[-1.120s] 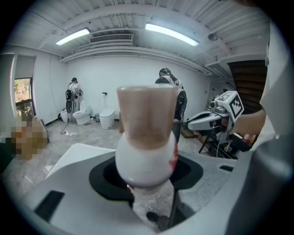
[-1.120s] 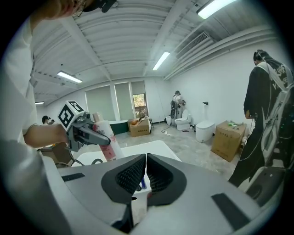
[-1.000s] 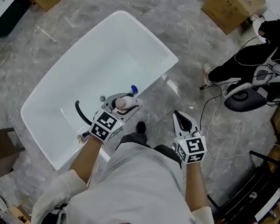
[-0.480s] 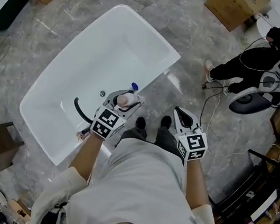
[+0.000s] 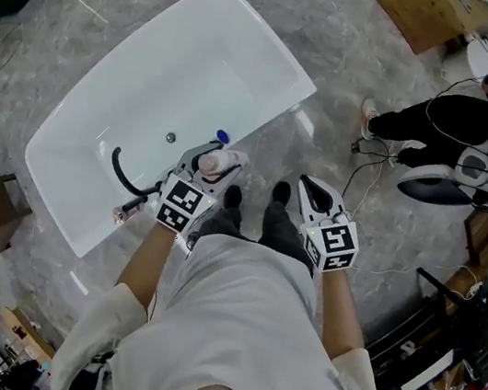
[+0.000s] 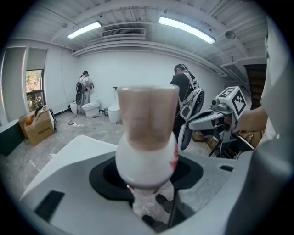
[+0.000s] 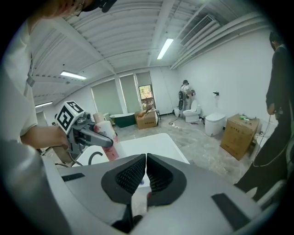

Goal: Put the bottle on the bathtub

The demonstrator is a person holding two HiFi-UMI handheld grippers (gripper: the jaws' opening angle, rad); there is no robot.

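Note:
A bottle with a white body and a tan cap stands upright between the jaws of my left gripper, which is shut on it. In the left gripper view the bottle fills the middle, cap up. That gripper hangs over the near long rim of the white bathtub. My right gripper is over the floor to the right of the tub, its ribbed pads pressed together on nothing. The right gripper view shows the held bottle at left and the tub beyond.
A black curved spout and a drain are in the tub. A small blue thing sits just past the bottle. The wearer's shoes stand by the tub. Cables, a person in black and cardboard boxes are at right.
Both grippers have moved forward and lower, closer to the tub's rim, as the wearer stepped up to it. The left grip on the bottle and the shut right jaws are unchanged.

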